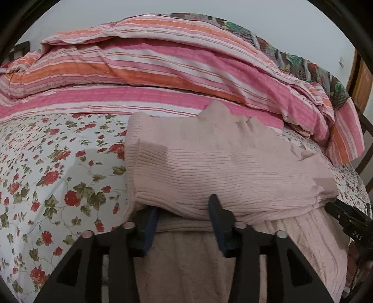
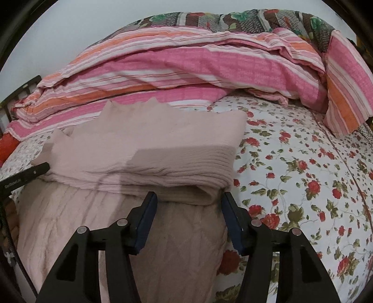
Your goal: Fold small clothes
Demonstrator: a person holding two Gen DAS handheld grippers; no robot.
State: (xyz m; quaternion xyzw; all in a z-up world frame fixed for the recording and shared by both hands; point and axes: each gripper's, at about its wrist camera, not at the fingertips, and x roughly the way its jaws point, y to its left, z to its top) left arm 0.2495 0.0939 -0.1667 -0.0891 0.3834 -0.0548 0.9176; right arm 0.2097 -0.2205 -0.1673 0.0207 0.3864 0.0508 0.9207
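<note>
Pale pink knit sweater (image 1: 221,167) folded over on floral bed sheet (image 1: 58,174); left tool (image 1: 184,209) and right tool (image 2: 188,200) both apart at the fold, clamping nothing.

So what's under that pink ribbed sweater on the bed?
The pink ribbed sweater lies folded over a cable-knit layer, on the floral sheet. Anything beneath the fold is covered.

A home bedroom: a bed covered with a white sheet (image 2: 291,163) printed with red roses, a rumpled pink and orange striped duvet (image 1: 163,70) heaped along its far side, a dark patterned quilt (image 2: 233,19) behind it, a plain pale wall (image 1: 93,14) and a wooden door (image 1: 360,81).
</note>
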